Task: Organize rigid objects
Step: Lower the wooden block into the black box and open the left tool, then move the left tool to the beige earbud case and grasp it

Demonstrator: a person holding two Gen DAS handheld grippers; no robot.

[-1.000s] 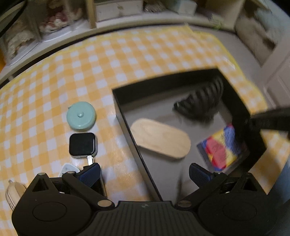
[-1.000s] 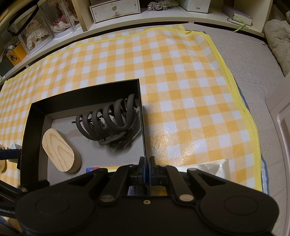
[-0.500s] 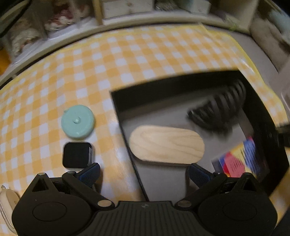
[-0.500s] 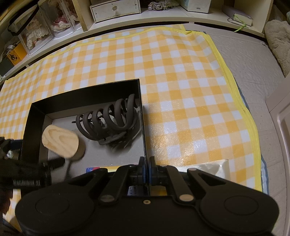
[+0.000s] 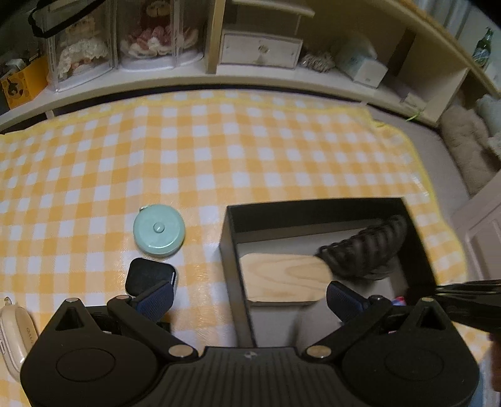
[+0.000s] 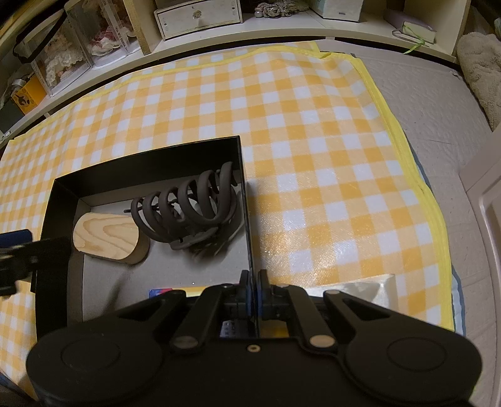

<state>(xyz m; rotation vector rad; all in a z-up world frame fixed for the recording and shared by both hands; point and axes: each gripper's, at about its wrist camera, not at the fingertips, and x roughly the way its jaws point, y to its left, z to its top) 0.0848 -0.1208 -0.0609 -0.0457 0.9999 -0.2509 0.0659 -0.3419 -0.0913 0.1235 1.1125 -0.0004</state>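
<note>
A black box (image 6: 147, 159) sits on the yellow checked cloth. Inside it lie an oval wooden block (image 6: 105, 233), a dark hair claw clip (image 6: 194, 209) and a colourful card (image 6: 162, 291) at the near side. My right gripper (image 6: 253, 281) is shut on the box's right wall. My left gripper (image 5: 250, 297) is open and wide, straddling the box's left wall (image 5: 233, 281) from above, with its right finger near the block's (image 5: 281, 278) end. Left of the box lie a round teal tape measure (image 5: 159, 230) and a black square case (image 5: 147, 275).
A cream object (image 5: 14, 332) lies at the left edge of the cloth. Low shelves (image 6: 200, 17) with boxes and display cases run along the back. Grey bedding (image 6: 438, 103) borders the cloth on the right.
My left gripper has rolled and shifted towards the box's left wall. The wooden block has turned in the box and now lies across it, touching the claw clip. The right gripper stayed still.
</note>
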